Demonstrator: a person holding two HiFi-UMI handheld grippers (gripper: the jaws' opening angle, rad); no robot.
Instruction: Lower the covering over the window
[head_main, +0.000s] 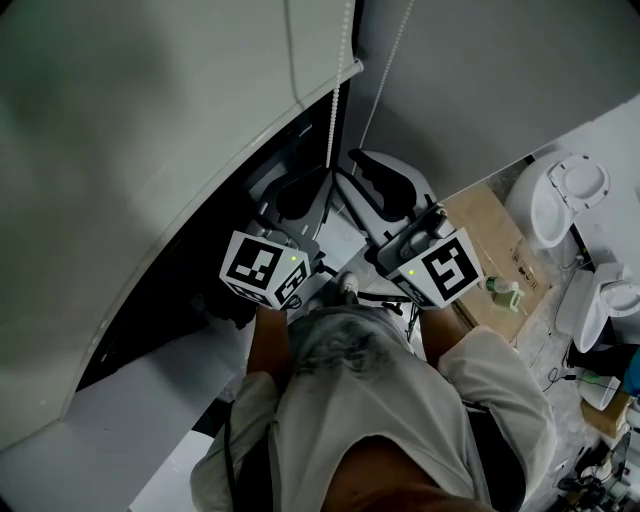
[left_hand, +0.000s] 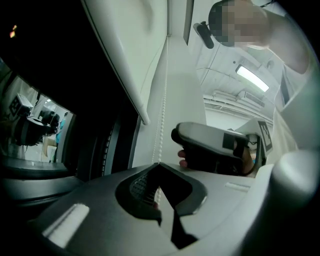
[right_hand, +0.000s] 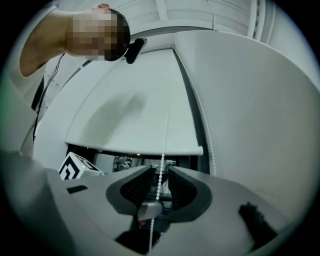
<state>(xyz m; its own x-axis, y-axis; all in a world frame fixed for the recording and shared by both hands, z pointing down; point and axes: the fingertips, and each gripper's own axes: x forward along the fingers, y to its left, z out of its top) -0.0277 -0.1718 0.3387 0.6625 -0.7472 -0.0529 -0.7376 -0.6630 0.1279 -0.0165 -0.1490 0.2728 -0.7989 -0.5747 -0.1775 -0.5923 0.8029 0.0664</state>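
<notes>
right gripper (right_hand: 162, 169): jaws apart | bead chain (right_hand: 158, 189) between (not pinched) | blind (right_hand: 130, 115) part-lowered

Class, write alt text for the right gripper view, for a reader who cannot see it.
The right gripper has its jaws apart around a white bead chain, not pinching it. Behind, a white roller blind hangs partly lowered.
</notes>
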